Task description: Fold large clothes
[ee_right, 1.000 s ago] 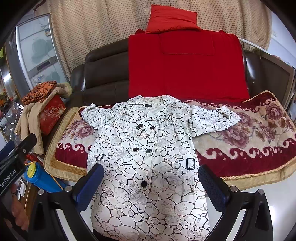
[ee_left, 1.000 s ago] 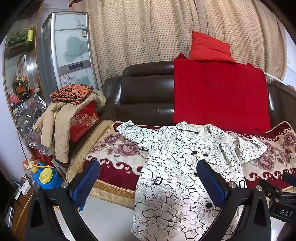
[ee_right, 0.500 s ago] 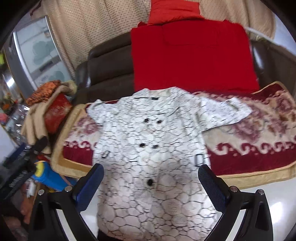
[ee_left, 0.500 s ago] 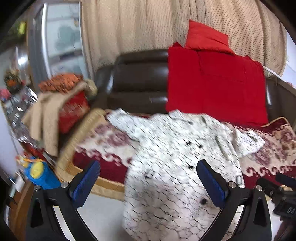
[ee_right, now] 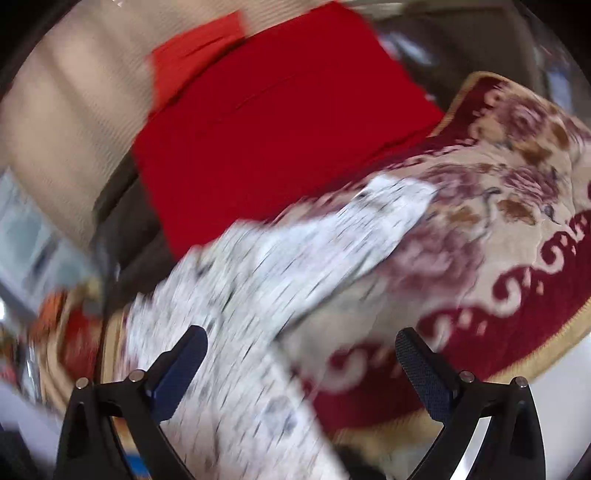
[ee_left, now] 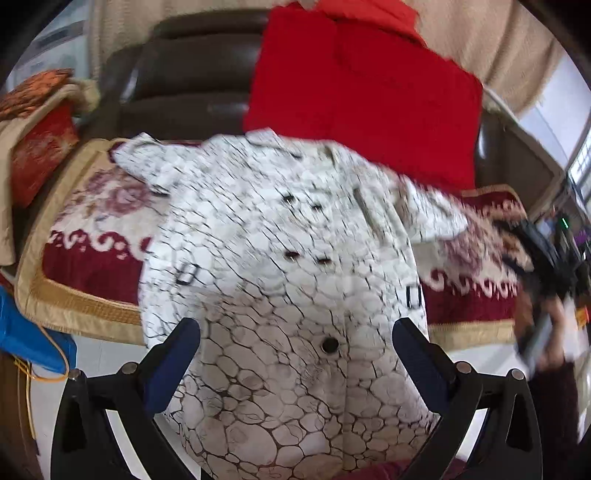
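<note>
A white coat (ee_left: 280, 266) with a black crackle print and dark buttons lies spread face up on a floral blanket (ee_left: 92, 218) over a dark sofa, its hem hanging over the front edge. My left gripper (ee_left: 295, 350) is open just above the lower front of the coat, nothing between its fingers. The right wrist view is blurred: the coat's right sleeve (ee_right: 343, 229) stretches out over the blanket (ee_right: 517, 206). My right gripper (ee_right: 301, 363) is open above the coat's right side. The other gripper and a hand (ee_left: 546, 325) show at the right edge of the left wrist view.
A red throw (ee_left: 362, 96) and red cushion (ee_left: 369, 11) cover the sofa back (ee_left: 192, 74). A pile of beige and orange clothes on a red box (ee_left: 37, 140) sits at the left end. A blue container (ee_left: 26, 336) stands on the floor at left. White floor (ee_left: 99, 354) lies in front.
Both grippers have moved in closer to the coat. The right one has swung to the right towards the right sleeve, blurring its view. Both stay open.
</note>
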Available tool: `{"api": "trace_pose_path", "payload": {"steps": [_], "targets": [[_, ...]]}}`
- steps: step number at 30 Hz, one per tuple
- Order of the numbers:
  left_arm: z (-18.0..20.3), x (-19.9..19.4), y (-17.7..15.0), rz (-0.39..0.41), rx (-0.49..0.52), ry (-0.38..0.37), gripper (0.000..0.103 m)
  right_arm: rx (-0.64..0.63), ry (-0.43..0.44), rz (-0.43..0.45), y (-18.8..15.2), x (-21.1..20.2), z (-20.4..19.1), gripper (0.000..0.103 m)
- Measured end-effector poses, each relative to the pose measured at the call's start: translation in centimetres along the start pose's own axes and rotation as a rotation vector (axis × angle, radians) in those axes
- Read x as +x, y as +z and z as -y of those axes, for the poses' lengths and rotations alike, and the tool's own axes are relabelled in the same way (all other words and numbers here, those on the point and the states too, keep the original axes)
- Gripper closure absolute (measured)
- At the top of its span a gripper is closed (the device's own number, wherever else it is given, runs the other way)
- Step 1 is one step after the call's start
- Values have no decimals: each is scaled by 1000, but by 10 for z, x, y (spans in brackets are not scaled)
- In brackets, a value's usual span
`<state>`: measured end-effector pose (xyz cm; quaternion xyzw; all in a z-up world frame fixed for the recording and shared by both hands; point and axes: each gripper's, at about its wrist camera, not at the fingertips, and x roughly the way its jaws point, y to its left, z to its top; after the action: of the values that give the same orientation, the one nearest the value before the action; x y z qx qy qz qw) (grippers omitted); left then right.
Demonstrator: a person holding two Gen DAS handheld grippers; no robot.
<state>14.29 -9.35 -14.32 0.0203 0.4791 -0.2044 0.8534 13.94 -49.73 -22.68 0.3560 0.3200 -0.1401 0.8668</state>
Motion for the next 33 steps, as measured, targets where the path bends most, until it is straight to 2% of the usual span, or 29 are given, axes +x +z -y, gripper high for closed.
{"api": "trace_pose_path", "payload": {"steps": [2,4,8,10,12,14,16,17,19,20,21,24,26,28,33], "targets": [[7,16,0,-71,37,-14,0,83,-31,13,30,31,34,1],[15,26,1,-107,68,-34,0,203,-11,4,51,60,67,1],[25,38,8,-115,118,-43,0,374,22,-10,84,109,113,3],[29,45,11,-132,133,-44,0,450,34,-18,95,132,128,5],[32,53,14,-156,156,-48,0,487,47,-27,102,150,135,12],[33,57,17,-157,166,-48,0,514,5,-43,108,169,141,18],[31,58,20,-147,169,-43,0,541,17,-42,112,184,144,22],[29,57,23,-136,167,-34,0,531,-4,-38,114,188,143,26],[23,57,26,-123,156,-19,0,504,-31,-35,117,196,137,52],[16,56,29,-112,140,-9,0,487,-44,-62,120,203,133,69],[11,55,31,-102,128,1,0,482,-53,-75,120,207,130,72],[-14,50,38,-69,63,27,0,437,-43,-33,120,200,110,80],[-34,49,42,-48,7,46,0,381,19,17,119,183,85,83],[-60,45,45,-7,-52,102,0,319,56,44,117,169,55,83],[-115,34,45,50,-163,194,0,163,208,56,100,140,-44,83]]}}
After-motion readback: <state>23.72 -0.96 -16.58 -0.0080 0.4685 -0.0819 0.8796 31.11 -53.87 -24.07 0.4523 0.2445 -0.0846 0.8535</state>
